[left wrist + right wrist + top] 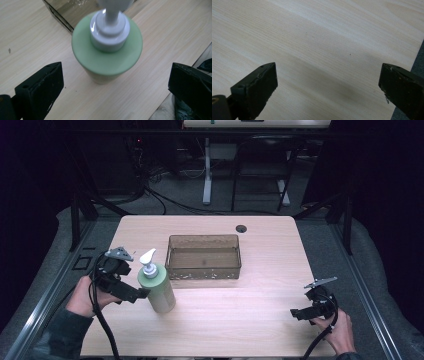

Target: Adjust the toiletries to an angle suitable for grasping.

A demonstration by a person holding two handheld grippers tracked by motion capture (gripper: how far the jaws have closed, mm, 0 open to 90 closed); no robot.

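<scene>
The left gripper (pixel 142 293), held in the person's left hand (pixel 84 294), has its two black jaws spread wide and gripping nothing; in the high view their tips sit just beside the lower body of the pale green plastic pump bottle with a white dispenser head (pixel 156 284), which stands upright on the light wooden table (pixel 260 320) near its left side. The left gripper view looks down on that bottle's (pixel 107 53) round green shoulder and white collar from above, centred between the parted jaws with bare wood showing on either side of it, a gap that the high view cannot settle. The right gripper (pixel 296 313), in the person's right hand (pixel 341 332) near the table's front right corner, is likewise released, its jaws wide apart; the right gripper view shows plain wood grain (pixel 319 50) between them and the table's edge at the far right. The high view alone takes in the brown translucent rectangular plastic bin (pixel 203 256), which stands behind and to the right of the bottle, close to it. By count: two grippers, one bottle, one bin, one table.
</scene>
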